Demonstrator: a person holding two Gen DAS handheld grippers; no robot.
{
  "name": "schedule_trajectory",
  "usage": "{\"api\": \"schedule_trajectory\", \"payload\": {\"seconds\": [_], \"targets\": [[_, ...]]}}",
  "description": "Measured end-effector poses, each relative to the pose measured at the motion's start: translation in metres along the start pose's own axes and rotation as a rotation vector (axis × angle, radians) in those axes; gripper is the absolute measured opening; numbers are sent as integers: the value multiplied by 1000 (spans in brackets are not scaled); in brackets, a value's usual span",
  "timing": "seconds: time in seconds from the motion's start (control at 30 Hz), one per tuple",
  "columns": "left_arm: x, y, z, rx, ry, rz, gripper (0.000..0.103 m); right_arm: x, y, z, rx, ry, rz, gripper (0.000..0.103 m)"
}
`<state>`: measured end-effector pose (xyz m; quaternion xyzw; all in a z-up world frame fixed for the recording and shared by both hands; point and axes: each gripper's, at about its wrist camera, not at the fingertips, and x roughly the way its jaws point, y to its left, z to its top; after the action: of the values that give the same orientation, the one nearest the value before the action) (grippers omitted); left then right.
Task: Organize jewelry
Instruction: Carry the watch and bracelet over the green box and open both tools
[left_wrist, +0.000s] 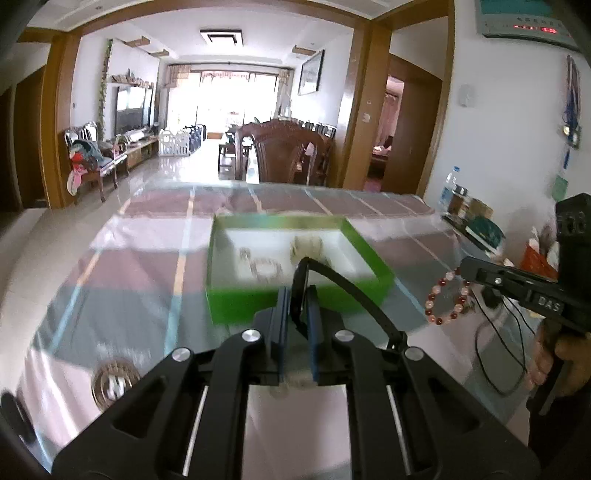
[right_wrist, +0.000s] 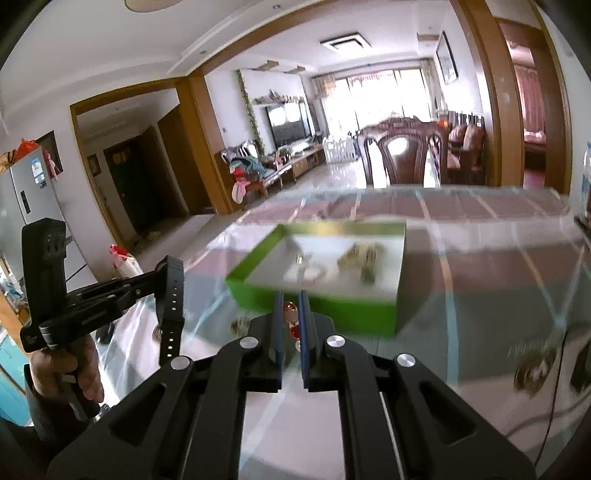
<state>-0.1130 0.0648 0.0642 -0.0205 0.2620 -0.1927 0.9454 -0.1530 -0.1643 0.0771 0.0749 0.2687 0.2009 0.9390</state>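
A green box (left_wrist: 258, 306) with a white inside stands on the glass-topped table, straight ahead of both grippers. In it lie a silver bracelet (left_wrist: 264, 267) and a golden piece (left_wrist: 308, 245). My left gripper (left_wrist: 298, 295) is shut on a black watch strap (left_wrist: 332, 275), which loops up and off to the right. The right wrist view shows this strap (right_wrist: 170, 306) hanging from the left gripper (right_wrist: 168, 264), left of the box (right_wrist: 314, 306). My right gripper (right_wrist: 290, 295) is shut on a red and white bead bracelet (right_wrist: 291, 321). Seen from the left, that bracelet (left_wrist: 448, 299) dangles from the right gripper (left_wrist: 463, 264) beside the box.
The table (left_wrist: 147, 258) has a striped cloth under glass, with a gold emblem (left_wrist: 114, 380) near the front left. Bottles and boxes (left_wrist: 465, 210) crowd its far right edge. A black cable (left_wrist: 495, 354) trails at the right. A wooden chair (left_wrist: 284, 155) stands beyond the far edge.
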Motion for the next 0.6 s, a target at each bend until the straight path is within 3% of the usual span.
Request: {"api": "schedule_trajectory", "payload": {"seconds": [0.17,0.27,0.47,0.6], "targets": [[42,13,43,-5,-5,37,10,28,-6,41,-19,-40,-8,7],[82,24,58,-14,39,79,10,58,-19,58,-13,-35,-36,7],[155,43,62,-1,162,147,10,130,-62,59,46,60,-109,7],[184,55,51,-3,217,178,13,169,-94,47,86,120,-181,8]]}}
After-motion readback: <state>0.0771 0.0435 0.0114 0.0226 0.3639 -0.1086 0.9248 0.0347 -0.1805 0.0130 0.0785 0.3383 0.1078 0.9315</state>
